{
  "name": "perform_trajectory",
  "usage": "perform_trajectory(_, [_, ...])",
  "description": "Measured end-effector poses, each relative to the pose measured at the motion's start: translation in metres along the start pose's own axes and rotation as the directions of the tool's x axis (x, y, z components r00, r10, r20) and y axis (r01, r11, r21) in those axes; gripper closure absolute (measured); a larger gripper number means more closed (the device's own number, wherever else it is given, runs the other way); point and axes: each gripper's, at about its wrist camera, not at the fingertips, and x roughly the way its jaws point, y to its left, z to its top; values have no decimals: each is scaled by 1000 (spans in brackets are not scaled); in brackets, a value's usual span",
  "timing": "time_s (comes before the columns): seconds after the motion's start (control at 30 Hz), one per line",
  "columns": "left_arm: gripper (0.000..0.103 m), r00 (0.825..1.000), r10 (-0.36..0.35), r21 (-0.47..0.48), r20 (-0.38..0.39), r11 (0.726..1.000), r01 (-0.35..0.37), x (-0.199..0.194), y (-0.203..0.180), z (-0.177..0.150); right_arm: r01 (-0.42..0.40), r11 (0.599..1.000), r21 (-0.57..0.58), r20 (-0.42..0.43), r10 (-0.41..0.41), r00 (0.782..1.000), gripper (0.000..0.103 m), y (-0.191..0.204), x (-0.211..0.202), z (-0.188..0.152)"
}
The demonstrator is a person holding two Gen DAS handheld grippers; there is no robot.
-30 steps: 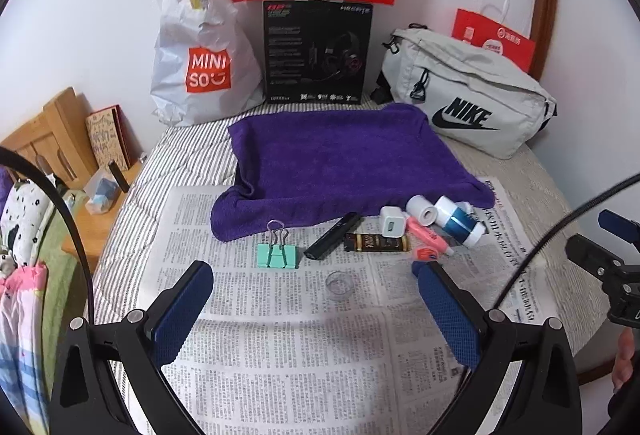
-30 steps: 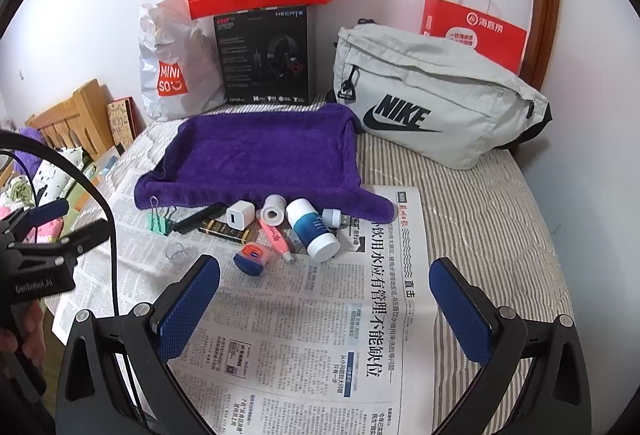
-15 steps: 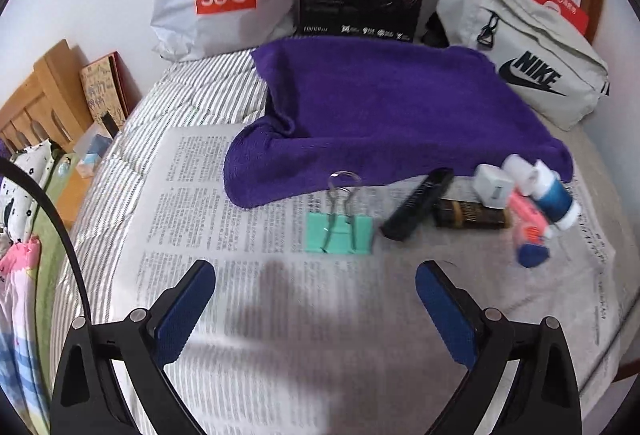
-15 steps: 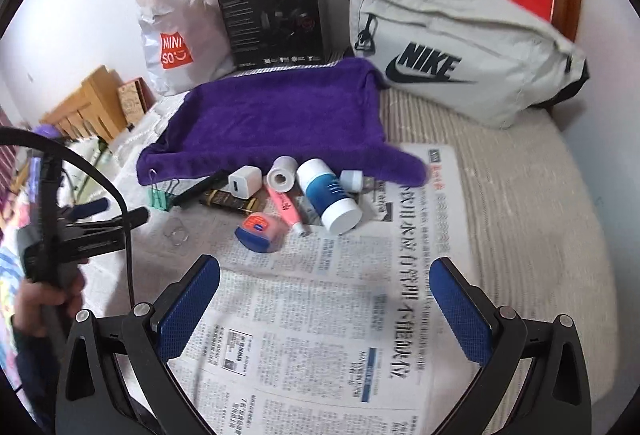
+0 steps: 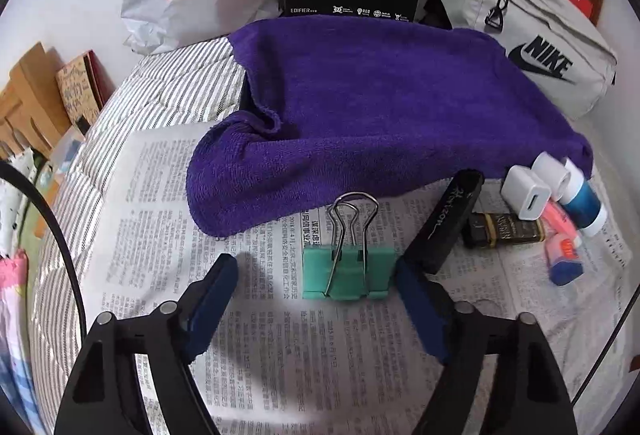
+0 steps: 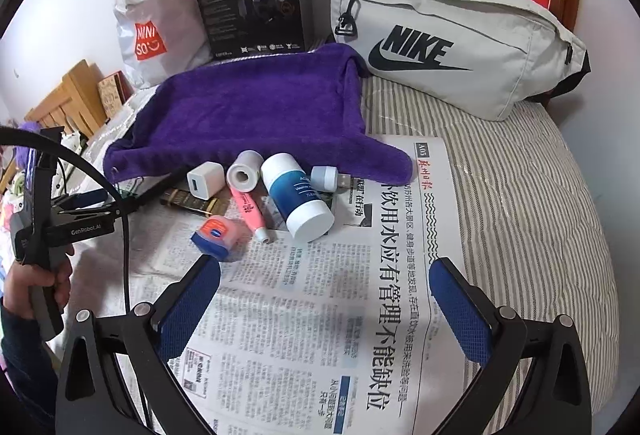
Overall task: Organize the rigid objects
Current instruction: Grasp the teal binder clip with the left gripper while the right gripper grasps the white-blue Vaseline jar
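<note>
Green binder clip (image 5: 347,269) lies flat on the newspaper (image 5: 280,347), between the wide-open jaws of the left gripper (image 5: 316,281). One blue pad sits just beside its right edge. A black bar (image 5: 446,219) lies near it, by the purple towel (image 5: 380,115). The right gripper (image 6: 324,289) has wide jaws too, holding nothing, near the blue and white bottle (image 6: 298,197).

surface: striped bed (image 6: 540,195) | on it: newspaper (image 6: 320,315), purple towel (image 6: 248,107), Nike bag (image 6: 448,35)

fuzzy cloth towel (image 5: 384,107), matt paper newspaper (image 5: 280,347)
</note>
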Motion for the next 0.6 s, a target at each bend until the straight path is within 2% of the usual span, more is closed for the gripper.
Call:
perform_trajectory(0.07, [34, 1000, -13, 13, 14, 1000, 12, -2, 0, -2, 7, 1000, -11, -9, -7, 1000, 0, 1, 5, 1])
perform_trajectory(0.13, [50, 999, -24, 12, 24, 1000, 24, -3, -1, 0, 14, 1000, -22, -15, -15, 1000, 0, 1, 9, 1])
perform_trajectory(0.2, [61, 999, -39, 23, 34, 999, 38, -4, -2, 0, 9, 1000, -19, -13, -9, 1000, 0, 0, 13, 2])
perform_trajectory(0.23, [64, 998, -47, 29, 38, 999, 46, -4, -3, -1, 4, 1000, -11, -9, -4, 1000, 1, -2, 14, 3])
perform_trajectory(0.33, [63, 998, -47, 38, 40, 998, 45, -5, -4, -1, -14, 1000, 8, 0, 14, 1000, 1, -7, 20, 7])
perform_trajectory(0.57, [63, 998, -41, 46, 47, 998, 39, -6, -5, -1, 21, 1000, -2, 5, -21, 1000, 6, -14, 41, 25])
perform_trajectory(0.6, [63, 998, -42, 48, 46, 998, 40, -6, -4, -2, 12, 1000, -4, 2, -12, 1000, 9, -13, 46, 28])
